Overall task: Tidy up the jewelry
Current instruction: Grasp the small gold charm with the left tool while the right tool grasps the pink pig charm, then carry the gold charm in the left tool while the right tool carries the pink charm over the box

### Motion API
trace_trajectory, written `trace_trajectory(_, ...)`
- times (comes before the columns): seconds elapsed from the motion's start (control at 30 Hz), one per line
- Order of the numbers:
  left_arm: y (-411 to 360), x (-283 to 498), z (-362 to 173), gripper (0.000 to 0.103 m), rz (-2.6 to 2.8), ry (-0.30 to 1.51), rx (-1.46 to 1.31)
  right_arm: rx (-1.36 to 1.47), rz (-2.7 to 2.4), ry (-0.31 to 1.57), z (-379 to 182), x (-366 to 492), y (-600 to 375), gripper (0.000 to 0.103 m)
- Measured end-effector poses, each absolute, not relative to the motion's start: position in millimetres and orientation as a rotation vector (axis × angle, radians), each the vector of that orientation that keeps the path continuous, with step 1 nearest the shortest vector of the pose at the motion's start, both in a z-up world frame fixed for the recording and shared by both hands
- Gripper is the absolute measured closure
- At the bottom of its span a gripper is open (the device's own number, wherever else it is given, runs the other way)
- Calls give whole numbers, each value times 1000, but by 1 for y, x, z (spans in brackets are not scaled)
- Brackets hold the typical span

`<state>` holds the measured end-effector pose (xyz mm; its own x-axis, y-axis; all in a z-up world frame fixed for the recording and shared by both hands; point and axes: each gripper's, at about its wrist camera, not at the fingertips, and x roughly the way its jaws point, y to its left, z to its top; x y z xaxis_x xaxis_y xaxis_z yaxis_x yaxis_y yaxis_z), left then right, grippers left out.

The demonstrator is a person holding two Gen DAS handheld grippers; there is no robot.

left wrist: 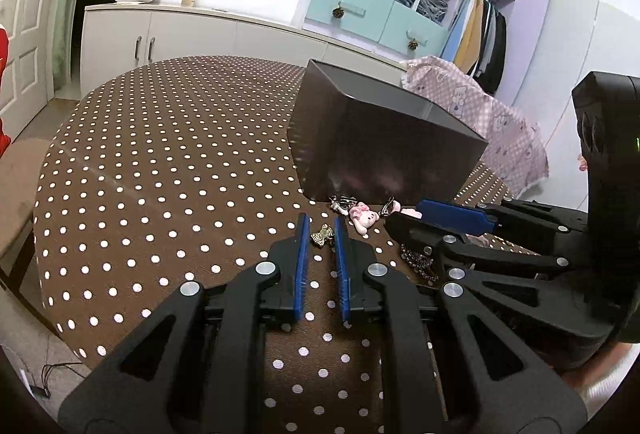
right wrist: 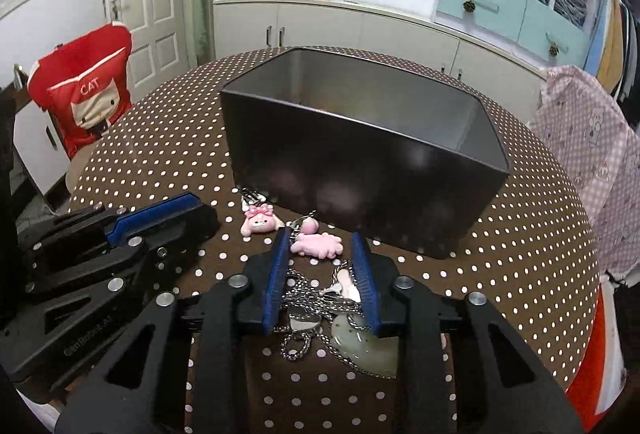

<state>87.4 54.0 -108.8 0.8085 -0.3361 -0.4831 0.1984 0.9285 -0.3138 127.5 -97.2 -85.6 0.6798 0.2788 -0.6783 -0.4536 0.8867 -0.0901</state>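
Observation:
A dark metal box (left wrist: pixel 384 154) (right wrist: pixel 360 170) stands open-topped on the brown polka-dot table (left wrist: pixel 160 162) (right wrist: pixel 540 254). In front of it lie a pink bunny charm (left wrist: pixel 363 219) (right wrist: pixel 258 221), a pink flat charm (right wrist: pixel 318 246), a small bronze bow brooch (left wrist: pixel 321 236), silver chains (right wrist: pixel 308 298) and a pale green heart pendant (right wrist: pixel 364 344). My left gripper (left wrist: pixel 322 224) is open, its fingers on either side of the brooch. My right gripper (right wrist: pixel 320 242) is open, low over the chains, the pink flat charm between its tips. The right gripper also shows in the left wrist view (left wrist: pixel 412 222).
A chair with a red cover (right wrist: pixel 84 90) stands at the left of the table. A pink checked cloth (right wrist: pixel 592 162) hangs at the right. White cabinets (right wrist: pixel 360 30) and a wardrobe (left wrist: pixel 460 6) line the far wall.

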Motion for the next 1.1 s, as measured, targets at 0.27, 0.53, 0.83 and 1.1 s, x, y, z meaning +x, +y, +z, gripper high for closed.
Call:
trace_trajectory(0.27, 55, 87, -109, 90, -292, 557, -258, -226, 413, 711, -82, 130, -101, 79)
trace_trajectory(0.53, 58, 86, -106, 90, -284, 556, -275, -138, 432, 650, -74, 125, -115, 79)
trace_trajectory(0.83, 43, 87, -98, 90, -253, 550, -235, -77, 510, 516, -61, 109, -127, 79)
trace_trajectory(1.1, 21, 83, -79, 90, -255, 499, -213, -52, 525, 387, -41, 101, -144, 79)
